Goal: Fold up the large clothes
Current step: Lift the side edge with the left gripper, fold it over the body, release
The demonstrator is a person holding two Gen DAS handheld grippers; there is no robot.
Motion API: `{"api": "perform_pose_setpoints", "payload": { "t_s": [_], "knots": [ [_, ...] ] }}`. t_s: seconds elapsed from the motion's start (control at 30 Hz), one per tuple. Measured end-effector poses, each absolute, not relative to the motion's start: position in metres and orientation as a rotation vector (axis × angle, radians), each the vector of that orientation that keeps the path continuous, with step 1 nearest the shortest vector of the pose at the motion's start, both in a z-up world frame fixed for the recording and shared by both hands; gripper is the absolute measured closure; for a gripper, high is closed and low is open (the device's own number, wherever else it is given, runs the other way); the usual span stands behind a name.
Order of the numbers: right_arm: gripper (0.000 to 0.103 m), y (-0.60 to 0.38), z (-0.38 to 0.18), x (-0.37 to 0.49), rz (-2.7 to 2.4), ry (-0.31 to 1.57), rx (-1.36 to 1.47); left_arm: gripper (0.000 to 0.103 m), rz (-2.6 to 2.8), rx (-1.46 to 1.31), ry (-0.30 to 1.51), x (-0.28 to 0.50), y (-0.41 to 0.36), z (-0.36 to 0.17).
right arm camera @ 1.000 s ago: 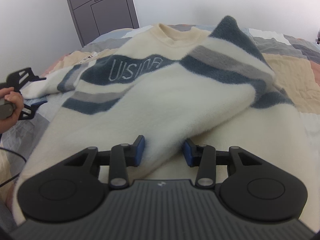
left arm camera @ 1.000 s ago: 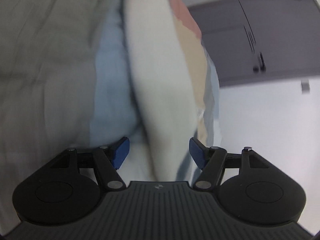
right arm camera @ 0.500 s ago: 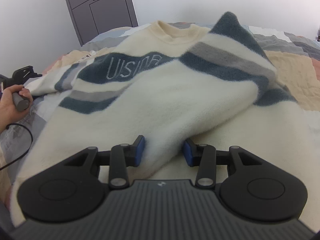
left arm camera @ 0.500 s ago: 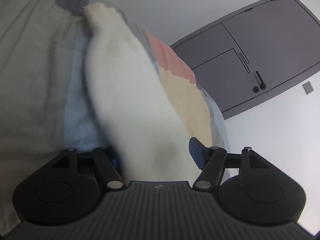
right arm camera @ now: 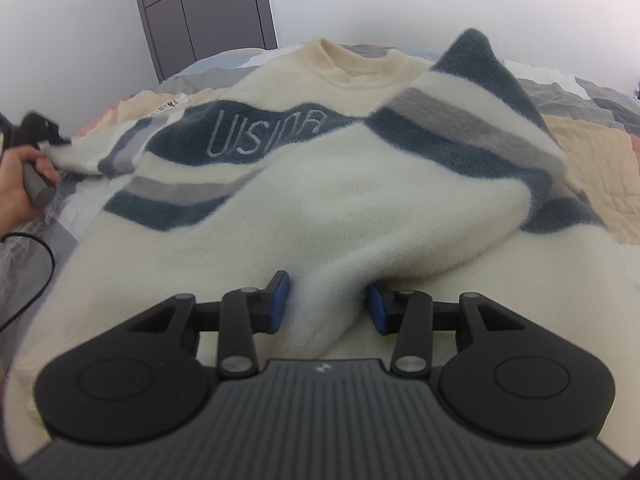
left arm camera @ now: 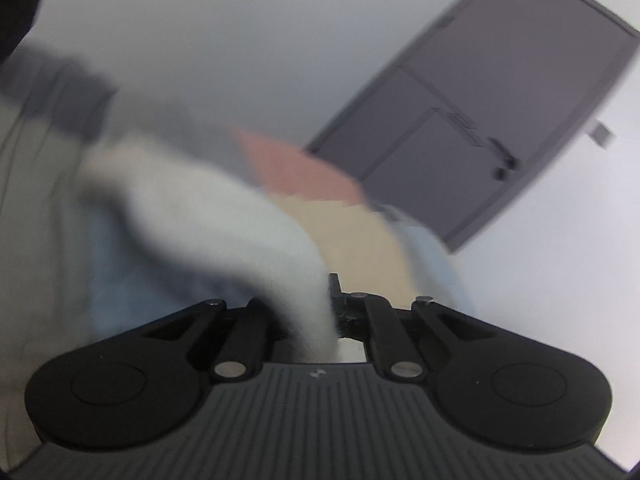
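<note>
sweater (right arm camera: 320, 208) on bed (right arm camera: 592, 152), both tools gripping

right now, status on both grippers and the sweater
Left gripper shut on sweater sleeve end. Right gripper pinching a bunched fold at the hem. Sweater face up on the bed. Nothing in the way.

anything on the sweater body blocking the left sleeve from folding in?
Nothing visible. The left gripper is shut on the sleeve, and the sweater front lies bare. Only its own folded-over right sleeve lies across it, on the far side from the left sleeve.
</note>
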State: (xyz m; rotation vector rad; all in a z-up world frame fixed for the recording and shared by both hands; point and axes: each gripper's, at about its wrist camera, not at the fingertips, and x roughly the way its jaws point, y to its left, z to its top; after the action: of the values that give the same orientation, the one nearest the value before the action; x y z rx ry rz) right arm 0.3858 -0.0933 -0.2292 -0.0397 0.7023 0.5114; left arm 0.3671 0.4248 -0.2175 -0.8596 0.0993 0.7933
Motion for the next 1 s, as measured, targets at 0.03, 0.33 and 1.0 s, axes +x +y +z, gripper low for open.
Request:
{"api": "perform_pose_setpoints", "payload": {
  "t_s": [0.03, 0.33, 1.0],
  "knots": [
    [0.058, -0.094, -0.229, 0.385, 0.511, 0.701, -0.039, 0.096, 0.762, -0.823, 0.101, 0.37, 0.417, -0.207],
    [0.059, -0.099, -0.22, 0.377, 0.5, 0.669, -0.055, 0.096, 0.388, -0.449, 0.137, 0.386, 0.284, -0.121],
    [0.059, -0.188, -0.168, 0.36, 0.298, 0.515, 0.131, 0.095, -0.223, -0.072, 0.505, 0.374, 0.015, -0.182]
  ]
}}
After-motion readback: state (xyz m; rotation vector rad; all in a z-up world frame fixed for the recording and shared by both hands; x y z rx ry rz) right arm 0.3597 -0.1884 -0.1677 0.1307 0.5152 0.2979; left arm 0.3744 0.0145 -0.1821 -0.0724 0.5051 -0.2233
